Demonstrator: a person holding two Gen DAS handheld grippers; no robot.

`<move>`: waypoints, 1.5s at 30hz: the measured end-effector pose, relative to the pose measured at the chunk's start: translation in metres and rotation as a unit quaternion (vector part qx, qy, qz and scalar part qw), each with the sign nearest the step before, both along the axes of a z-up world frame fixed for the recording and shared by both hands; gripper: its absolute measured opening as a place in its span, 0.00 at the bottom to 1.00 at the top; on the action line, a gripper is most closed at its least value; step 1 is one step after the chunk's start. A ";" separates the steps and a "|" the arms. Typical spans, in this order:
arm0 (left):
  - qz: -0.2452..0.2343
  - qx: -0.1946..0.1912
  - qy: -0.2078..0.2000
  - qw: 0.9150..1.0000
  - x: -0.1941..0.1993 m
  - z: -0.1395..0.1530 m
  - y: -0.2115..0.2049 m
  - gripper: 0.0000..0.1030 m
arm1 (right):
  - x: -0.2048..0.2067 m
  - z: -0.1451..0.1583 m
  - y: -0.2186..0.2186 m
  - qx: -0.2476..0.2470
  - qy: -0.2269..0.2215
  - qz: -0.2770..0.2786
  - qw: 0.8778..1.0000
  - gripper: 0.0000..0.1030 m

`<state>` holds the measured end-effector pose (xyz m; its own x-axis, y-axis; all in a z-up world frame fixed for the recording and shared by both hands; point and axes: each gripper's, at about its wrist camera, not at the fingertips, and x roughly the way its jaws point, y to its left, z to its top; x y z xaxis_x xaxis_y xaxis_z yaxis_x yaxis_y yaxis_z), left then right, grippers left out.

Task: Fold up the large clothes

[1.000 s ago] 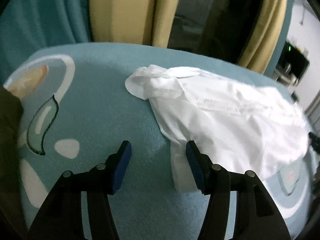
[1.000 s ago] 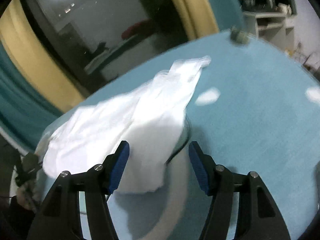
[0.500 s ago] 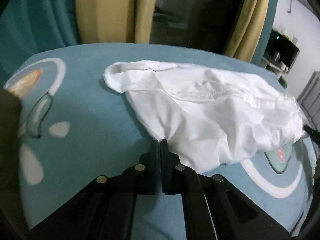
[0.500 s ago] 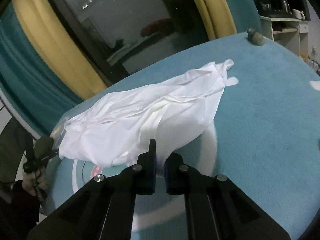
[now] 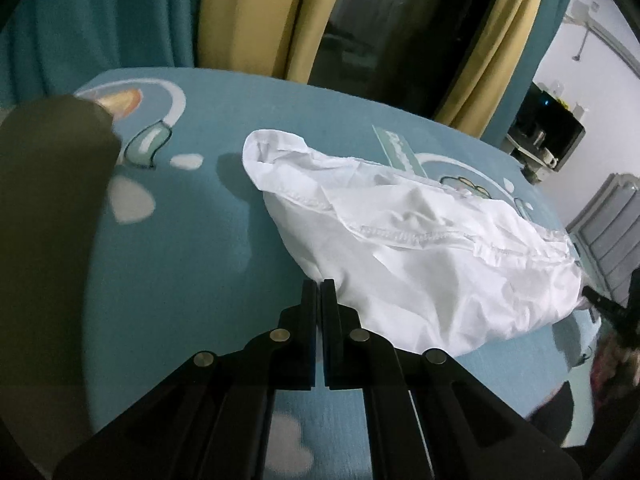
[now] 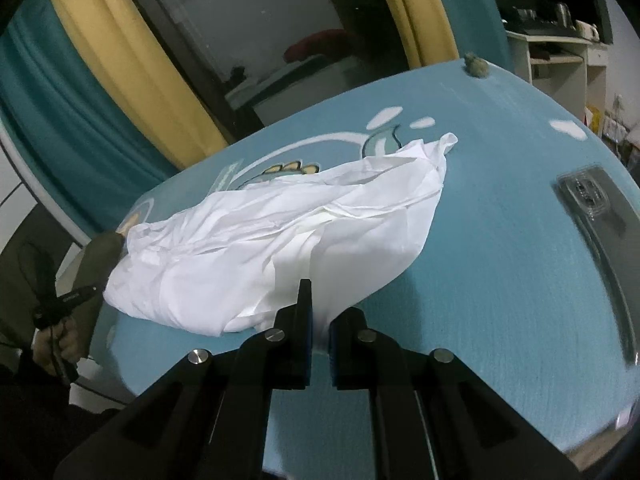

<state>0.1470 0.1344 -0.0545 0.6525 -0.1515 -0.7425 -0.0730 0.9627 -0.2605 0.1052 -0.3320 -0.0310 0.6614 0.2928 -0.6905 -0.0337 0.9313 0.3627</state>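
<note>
A crumpled white garment (image 5: 420, 264) lies bunched on a teal patterned rug (image 5: 192, 264), and its near edge is raised. In the left wrist view, my left gripper (image 5: 320, 292) is shut on the garment's near left corner. In the right wrist view, the same garment (image 6: 280, 240) stretches away to the left. My right gripper (image 6: 316, 304) is shut on its near edge, with white cloth showing between the jaws. The right gripper's tip pokes in at the left wrist view's right edge (image 5: 600, 304). The left gripper, held in a hand (image 6: 60, 336), shows at the right wrist view's left side.
Teal and yellow curtains (image 5: 248, 16) hang around a dark window behind the rug. A phone (image 6: 592, 200) lies on the rug to the right, and a small grey object (image 6: 476, 66) sits at its far edge. An olive-clad limb (image 5: 48, 200) fills the left. Shelves (image 6: 560, 52) stand at the far right.
Both grippers went from open to shut on the garment's near edge. They then drew back and rose slightly, and the cloth slid and bunched toward me across the rug.
</note>
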 end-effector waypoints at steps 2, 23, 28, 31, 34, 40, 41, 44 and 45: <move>0.001 0.006 0.001 1.000 -0.010 0.000 0.000 0.02 | -0.009 -0.003 0.002 -0.006 0.008 -0.003 1.000 0.06; -0.091 0.078 -0.057 0.991 0.001 0.031 -0.052 0.55 | 0.007 0.014 0.052 -0.235 -0.041 0.010 0.971 0.68; -0.161 0.113 -0.058 0.979 0.015 0.016 -0.089 0.55 | 0.030 -0.001 0.099 -0.246 -0.050 0.087 0.964 0.68; -0.194 0.116 -0.048 0.973 0.019 0.006 -0.099 0.55 | 0.044 -0.016 0.115 -0.245 -0.036 0.106 0.963 0.68; -0.205 0.123 -0.034 0.970 0.028 -0.006 -0.102 0.55 | 0.051 -0.024 0.123 -0.248 -0.037 0.114 0.961 0.68; -0.253 0.119 -0.034 0.959 0.028 -0.013 -0.111 0.55 | 0.052 -0.027 0.130 -0.252 -0.040 0.152 0.955 0.68; -0.254 0.119 -0.033 0.959 0.030 -0.015 -0.114 0.55 | 0.054 -0.027 0.131 -0.250 -0.043 0.159 0.954 0.68; -0.251 0.123 -0.027 0.960 0.039 -0.017 -0.117 0.55 | 0.058 -0.023 0.129 -0.242 -0.047 0.157 0.956 0.59; -0.253 0.121 -0.029 0.959 0.040 -0.016 -0.117 0.55 | 0.061 -0.021 0.130 -0.240 -0.048 0.155 0.957 0.41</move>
